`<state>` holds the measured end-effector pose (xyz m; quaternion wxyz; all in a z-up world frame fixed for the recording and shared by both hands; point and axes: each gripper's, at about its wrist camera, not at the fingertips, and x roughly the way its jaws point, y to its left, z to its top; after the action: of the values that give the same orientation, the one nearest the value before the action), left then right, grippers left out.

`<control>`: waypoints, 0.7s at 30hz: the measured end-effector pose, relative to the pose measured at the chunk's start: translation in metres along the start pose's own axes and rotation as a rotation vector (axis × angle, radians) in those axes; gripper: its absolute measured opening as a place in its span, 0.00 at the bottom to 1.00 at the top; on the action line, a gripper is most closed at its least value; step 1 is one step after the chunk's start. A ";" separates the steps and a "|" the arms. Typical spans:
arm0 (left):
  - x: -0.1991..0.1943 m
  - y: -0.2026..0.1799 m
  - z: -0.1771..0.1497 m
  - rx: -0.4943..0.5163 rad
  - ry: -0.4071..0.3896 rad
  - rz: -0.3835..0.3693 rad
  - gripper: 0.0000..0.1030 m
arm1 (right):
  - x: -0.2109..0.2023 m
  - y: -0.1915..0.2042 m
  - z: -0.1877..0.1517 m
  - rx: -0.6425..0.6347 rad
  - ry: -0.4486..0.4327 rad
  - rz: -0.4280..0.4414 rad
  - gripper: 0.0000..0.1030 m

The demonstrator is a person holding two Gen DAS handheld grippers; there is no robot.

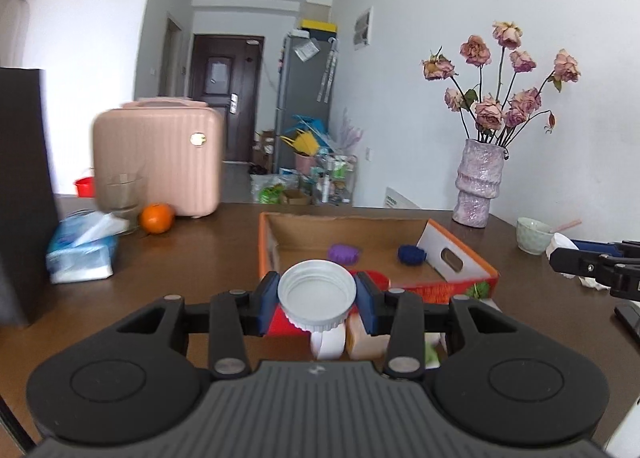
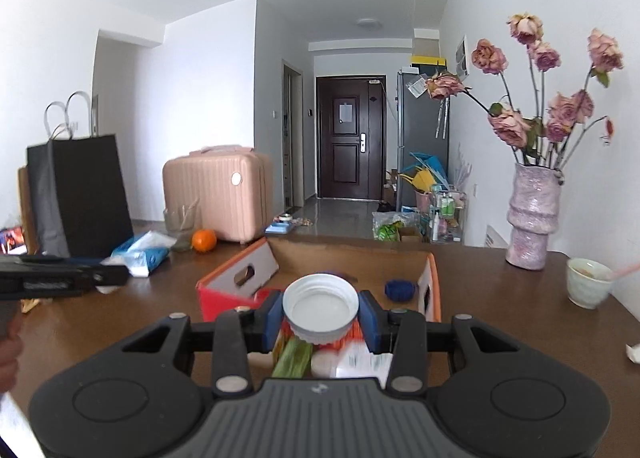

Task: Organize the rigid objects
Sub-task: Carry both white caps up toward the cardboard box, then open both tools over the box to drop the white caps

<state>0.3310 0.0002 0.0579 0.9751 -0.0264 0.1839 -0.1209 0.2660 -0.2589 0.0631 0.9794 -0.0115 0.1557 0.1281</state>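
My left gripper (image 1: 317, 300) is shut on a white bottle cap (image 1: 317, 294), open side up, held just before the near wall of the orange cardboard box (image 1: 276, 246). In the box lie a purple ridged piece (image 1: 342, 253) and a dark blue ridged piece (image 1: 411, 255). My right gripper (image 2: 320, 312) is shut on another white bottle cap (image 2: 320, 306), held over the near edge of the same box (image 2: 434, 282); the blue piece (image 2: 400, 290) shows beyond it. Each gripper shows at the edge of the other's view, the right (image 1: 596, 268) and the left (image 2: 60, 278).
On the brown table stand a pink vase of dried roses (image 1: 478, 188), a pale bowl (image 1: 534, 236), an orange (image 1: 157, 218), a glass (image 1: 122, 198), a tissue pack (image 1: 82, 250), a pink case (image 1: 158, 162) and a black bag (image 2: 78, 194). Packets lie under both grippers.
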 end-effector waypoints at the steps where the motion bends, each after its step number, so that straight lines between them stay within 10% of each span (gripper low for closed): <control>1: 0.017 0.001 0.008 0.007 0.009 -0.005 0.40 | 0.011 -0.004 0.006 0.004 -0.005 0.003 0.38; 8: 0.152 0.004 0.058 0.021 0.145 -0.053 0.40 | 0.130 -0.042 0.049 0.063 0.069 0.048 0.38; 15: 0.296 0.019 0.073 0.000 0.381 -0.006 0.40 | 0.314 -0.090 0.057 0.293 0.376 0.052 0.38; 21: 0.345 0.024 0.064 0.102 0.471 0.082 0.43 | 0.397 -0.091 0.035 0.307 0.531 -0.015 0.41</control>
<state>0.6717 -0.0607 -0.0065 0.9095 0.0595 0.4009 -0.0930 0.6643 -0.2460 -0.0270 0.8957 0.1026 0.4236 0.0882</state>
